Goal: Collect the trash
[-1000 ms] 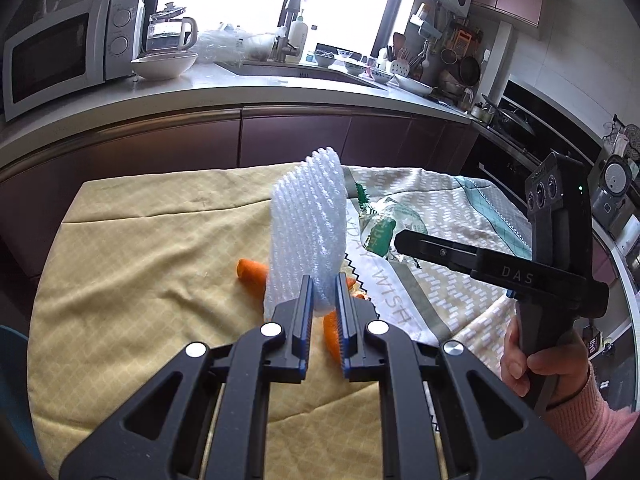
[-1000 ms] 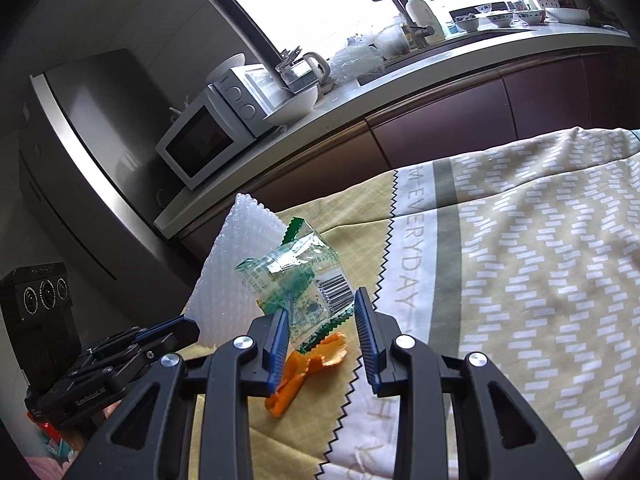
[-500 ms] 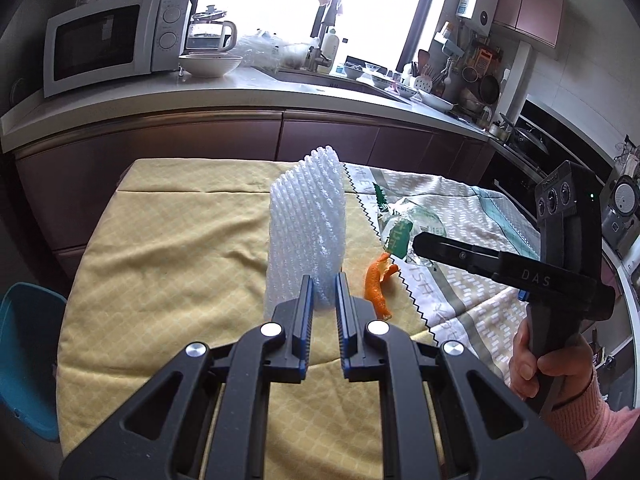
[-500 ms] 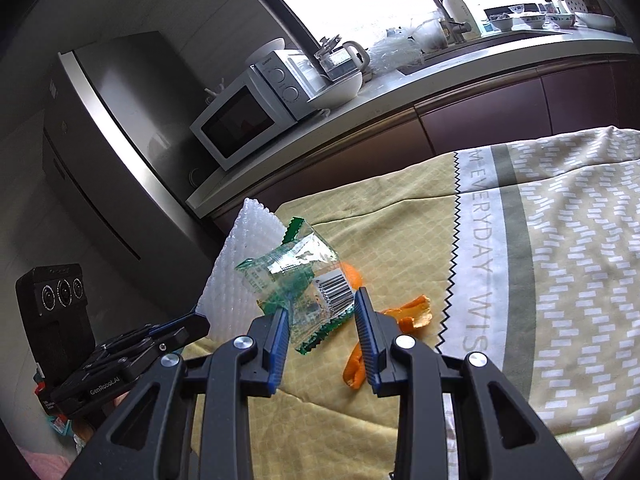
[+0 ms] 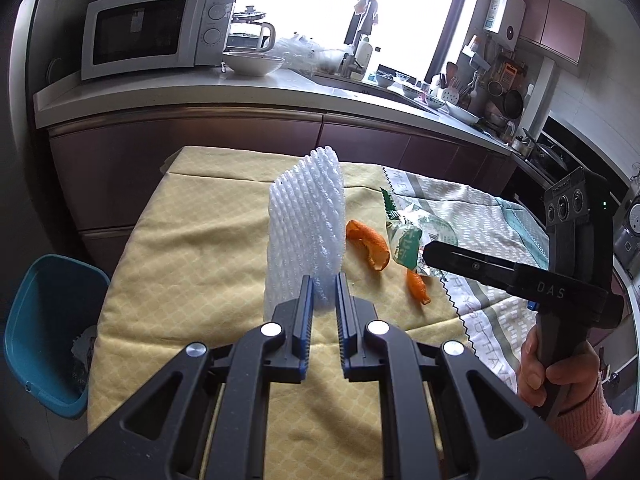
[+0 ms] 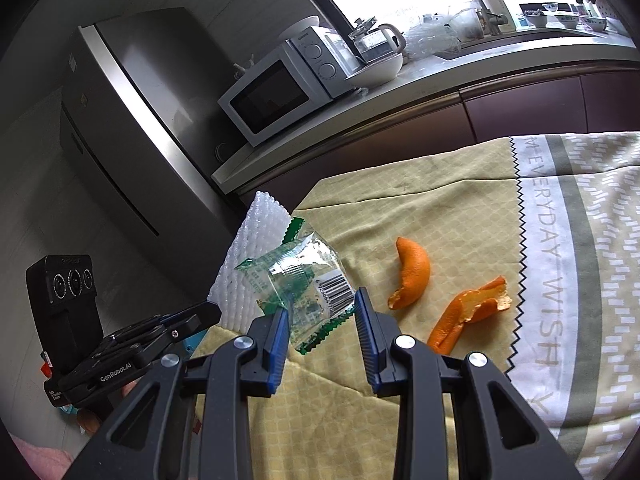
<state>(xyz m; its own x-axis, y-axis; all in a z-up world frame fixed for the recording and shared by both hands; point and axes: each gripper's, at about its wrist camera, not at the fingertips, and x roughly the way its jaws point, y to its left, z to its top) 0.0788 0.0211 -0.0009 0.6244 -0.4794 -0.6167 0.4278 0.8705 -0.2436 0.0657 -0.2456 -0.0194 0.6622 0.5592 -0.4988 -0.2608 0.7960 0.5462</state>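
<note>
Left gripper (image 5: 323,294) is clamped on the lower edge of a white foam net (image 5: 308,228), which stands upright between the fingers, lifted off the table. Right gripper (image 6: 321,320) has a clear green-printed wrapper (image 6: 304,280) between its fingers; the jaws stand fairly wide with the crumpled film bunched between them, touching the left pad for sure, so it looks held, though how firm the pinch is cannot be told. Wrapper is up in the air too, not resting on the cloth.

Just past the grippers, two pieces of orange peel (image 6: 414,274) lie on the yellow tablecloth (image 5: 192,248): a curved piece and a longer torn strip (image 6: 468,316), apart from each other, both untouched. Off the table's left side, low on the floor, sits a blue bin (image 5: 48,320) with something crumpled already inside, too dim to name.

Progress judgement: about midway. Two trash items are picked up but not yet dropped; both still need carrying to the bin, likely the left one first since it is nearer. Peel pieces remain to collect after that. Far back: counter with microwave (image 5: 156,30), kettle, bowl, not part of the task.
</note>
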